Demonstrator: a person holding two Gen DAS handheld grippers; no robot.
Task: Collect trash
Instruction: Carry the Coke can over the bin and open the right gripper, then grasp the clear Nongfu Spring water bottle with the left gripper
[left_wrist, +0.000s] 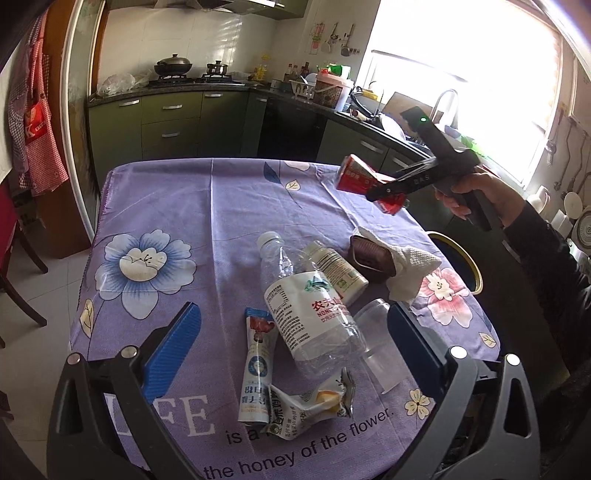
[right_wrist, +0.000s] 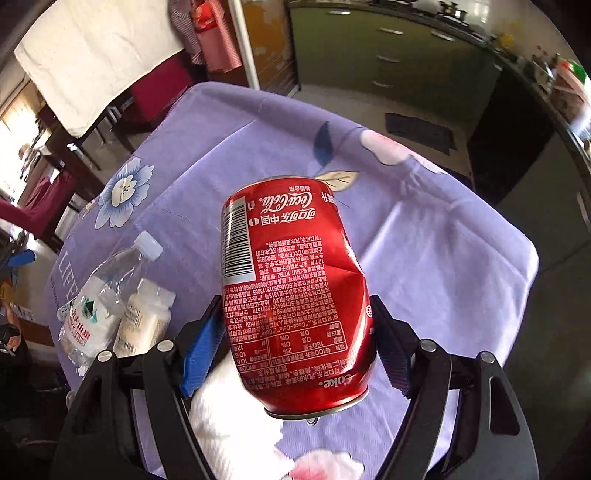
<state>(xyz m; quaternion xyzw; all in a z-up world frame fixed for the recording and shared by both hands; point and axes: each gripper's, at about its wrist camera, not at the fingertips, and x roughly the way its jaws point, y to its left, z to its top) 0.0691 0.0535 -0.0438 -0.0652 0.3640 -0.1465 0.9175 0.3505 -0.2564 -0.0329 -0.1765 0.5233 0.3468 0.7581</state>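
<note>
While the right gripper (right_wrist: 297, 339) jaws clamp the dented red can (right_wrist: 291, 291) mid-body at frame center above the surface (right_wrist: 443, 258), it looks light, thin-walled, crushable; left gripper (left_wrist: 291, 343) jaws gape empty.

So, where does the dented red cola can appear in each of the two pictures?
Left wrist view: the dented red cola can is upper right, in the air, gripped by the right gripper.
Right wrist view: the can fills the centre, between the blue-padded fingers.
Shared landmark: the clear plastic water bottle with white label lying on the purple cloth.
</note>
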